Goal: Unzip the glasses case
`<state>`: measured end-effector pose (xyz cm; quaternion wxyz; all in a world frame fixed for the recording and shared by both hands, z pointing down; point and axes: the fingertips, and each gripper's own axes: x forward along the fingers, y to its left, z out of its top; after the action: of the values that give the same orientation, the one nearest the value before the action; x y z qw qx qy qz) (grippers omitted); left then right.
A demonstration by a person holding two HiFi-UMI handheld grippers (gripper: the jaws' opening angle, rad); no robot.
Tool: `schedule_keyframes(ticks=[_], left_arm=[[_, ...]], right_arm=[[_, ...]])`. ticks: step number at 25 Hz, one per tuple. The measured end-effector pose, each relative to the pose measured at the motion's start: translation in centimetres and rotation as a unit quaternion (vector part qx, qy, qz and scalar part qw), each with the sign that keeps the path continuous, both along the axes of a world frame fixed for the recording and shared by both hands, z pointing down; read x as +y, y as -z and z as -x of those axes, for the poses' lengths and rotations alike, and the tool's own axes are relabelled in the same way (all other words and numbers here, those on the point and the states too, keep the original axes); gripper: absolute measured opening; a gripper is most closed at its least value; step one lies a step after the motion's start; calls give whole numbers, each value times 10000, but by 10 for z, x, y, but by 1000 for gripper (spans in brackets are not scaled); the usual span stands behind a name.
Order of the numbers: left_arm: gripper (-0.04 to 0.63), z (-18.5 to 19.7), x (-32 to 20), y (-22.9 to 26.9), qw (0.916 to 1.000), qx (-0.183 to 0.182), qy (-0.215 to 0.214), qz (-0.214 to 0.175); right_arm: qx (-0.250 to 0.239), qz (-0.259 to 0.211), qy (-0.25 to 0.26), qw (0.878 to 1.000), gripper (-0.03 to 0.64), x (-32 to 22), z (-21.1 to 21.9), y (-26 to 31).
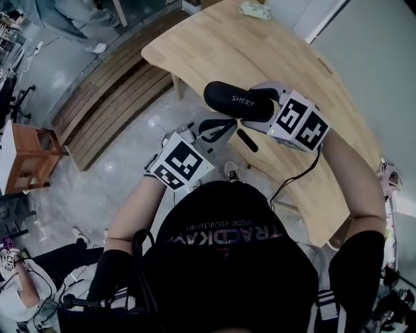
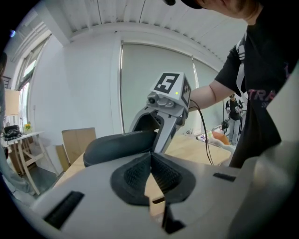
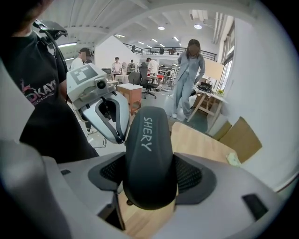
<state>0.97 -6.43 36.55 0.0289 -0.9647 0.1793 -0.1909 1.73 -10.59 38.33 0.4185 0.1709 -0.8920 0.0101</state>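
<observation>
The black glasses case [image 1: 239, 100], printed SHERY, is lifted over the near edge of the wooden table [image 1: 260, 45]. My right gripper [image 1: 262, 105] is shut on it; in the right gripper view the case [image 3: 148, 149] fills the space between both pads, and my right gripper [image 3: 149, 176] clamps its near end. My left gripper [image 1: 216, 127] is just left of and below the case, shut. In the left gripper view its pads [image 2: 161, 173] meet with nothing visible between them, and the case [image 2: 119, 146] lies just beyond them. The zipper pull is not visible.
A small pale green item [image 1: 255, 9] lies at the table's far end. A slatted wooden bench [image 1: 110, 97] runs along the floor to the left, with a wooden stand [image 1: 26, 156] beyond it. A person [image 3: 187, 79] stands past the table.
</observation>
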Motion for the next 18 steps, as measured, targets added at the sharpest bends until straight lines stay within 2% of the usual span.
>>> schedule_keyframes(ticks=[6,9,12,15,18], left_arm=[[26,-8,9,-13,9978,-536,-325,-212],[31,-10,10,-20,9974,-583,-376,-197],[29,-7,9,-17,9985,-407,-347,-105],[29,5,6,-6,9995,68,-234,218],[29,32,-4,1,9974,492,86,529]], right_arm=[[666,-395,292,9966,327,4,4,-5],[752,-381,324,9959,327,3,3,-10],[571,-185,223,9979,327,6,1,-13],[295,-28,108,9995,327,7,-5,-10],[16,41,61,10000,327,8,-10,-3]])
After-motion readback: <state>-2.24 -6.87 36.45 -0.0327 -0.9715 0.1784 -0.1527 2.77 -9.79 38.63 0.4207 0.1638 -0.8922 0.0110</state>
